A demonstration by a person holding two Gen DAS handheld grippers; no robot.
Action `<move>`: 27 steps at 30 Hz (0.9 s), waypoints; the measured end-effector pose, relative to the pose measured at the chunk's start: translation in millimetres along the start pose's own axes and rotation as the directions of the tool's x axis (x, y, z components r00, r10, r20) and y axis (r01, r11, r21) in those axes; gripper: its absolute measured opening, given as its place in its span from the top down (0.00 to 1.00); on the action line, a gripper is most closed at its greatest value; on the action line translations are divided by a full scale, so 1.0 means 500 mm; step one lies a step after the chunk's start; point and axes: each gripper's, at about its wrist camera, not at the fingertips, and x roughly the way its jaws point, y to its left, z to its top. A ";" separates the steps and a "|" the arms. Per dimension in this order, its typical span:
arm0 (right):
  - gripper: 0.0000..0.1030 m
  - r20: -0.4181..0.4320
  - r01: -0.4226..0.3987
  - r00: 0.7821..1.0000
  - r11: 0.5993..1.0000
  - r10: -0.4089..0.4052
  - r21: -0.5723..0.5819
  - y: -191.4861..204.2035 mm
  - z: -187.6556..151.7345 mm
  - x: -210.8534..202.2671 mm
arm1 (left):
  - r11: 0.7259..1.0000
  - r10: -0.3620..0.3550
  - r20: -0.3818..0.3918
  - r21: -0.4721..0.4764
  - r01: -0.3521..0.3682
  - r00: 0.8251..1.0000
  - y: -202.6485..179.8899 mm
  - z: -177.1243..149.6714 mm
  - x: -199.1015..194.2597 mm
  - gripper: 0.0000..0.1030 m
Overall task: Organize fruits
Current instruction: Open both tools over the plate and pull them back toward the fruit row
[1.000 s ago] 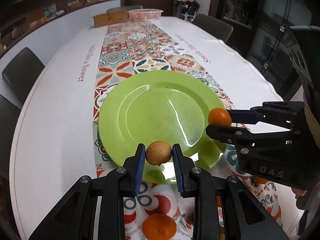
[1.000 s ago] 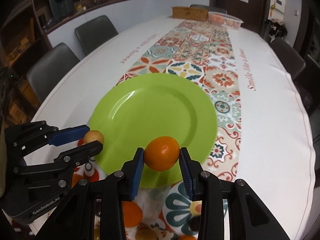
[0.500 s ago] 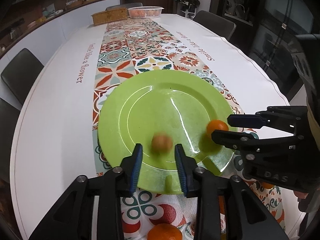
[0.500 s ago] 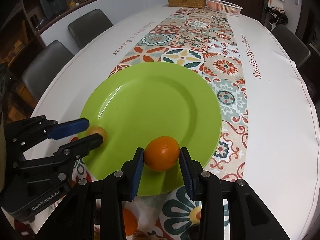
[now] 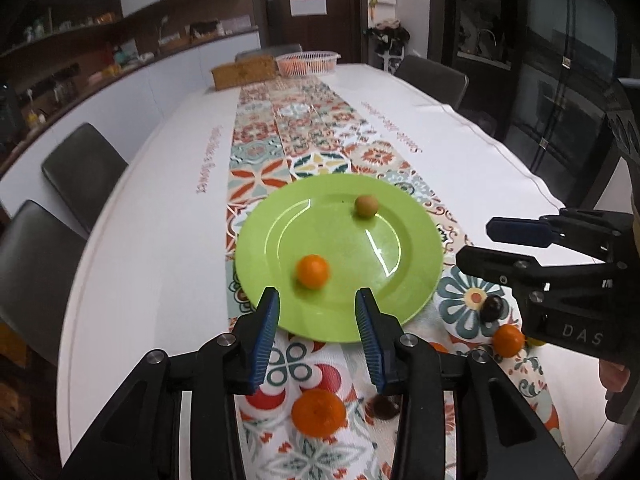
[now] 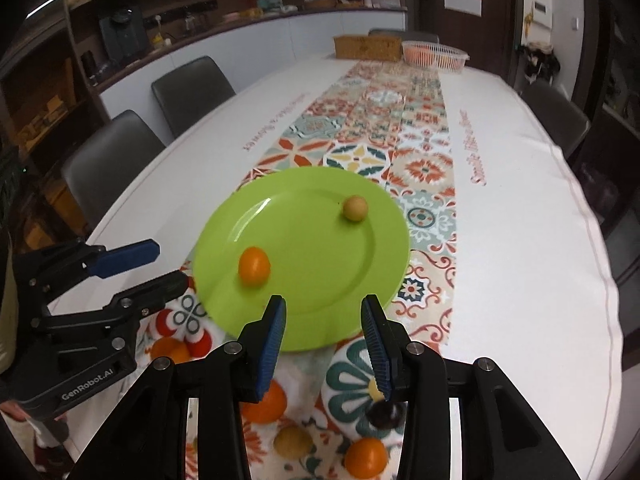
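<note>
Claws both stand apart and empty: your left claw (image 5: 317, 312) holds nothing, and your right claw (image 6: 324, 320) is opening, nothing between its pads. The orange (image 5: 313, 271) and the small tan fruit (image 5: 366, 205) lie on the green plate (image 5: 344, 316) on the counter (image 5: 152, 216). The casings read "GenRobot.AI" and "DAS".

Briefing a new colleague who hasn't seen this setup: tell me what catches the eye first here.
The bright green plate on the patterned table runner stands out, with a small orange near its front and a tan round fruit towards its far rim. More fruit lies loose on the cloth in front of the plate, among it a larger orange.
</note>
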 end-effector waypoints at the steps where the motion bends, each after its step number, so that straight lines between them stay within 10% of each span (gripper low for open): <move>1: 0.56 0.015 0.001 1.000 1.000 -0.001 0.001 0.001 -0.005 -0.013 | 1.000 0.001 0.013 0.002 -0.001 1.000 -0.005 -0.003 -0.014 0.62; 15: 0.37 0.117 0.022 0.993 0.999 -0.025 0.031 0.005 -0.105 -0.153 | 0.997 -0.006 0.104 -0.078 0.014 0.995 -0.058 -0.068 -0.138 0.37; 27: 0.34 0.098 0.059 0.993 0.998 -0.062 0.036 -0.005 -0.184 -0.168 | 0.989 0.000 0.028 -0.151 0.005 1.000 -0.085 -0.143 -0.133 0.28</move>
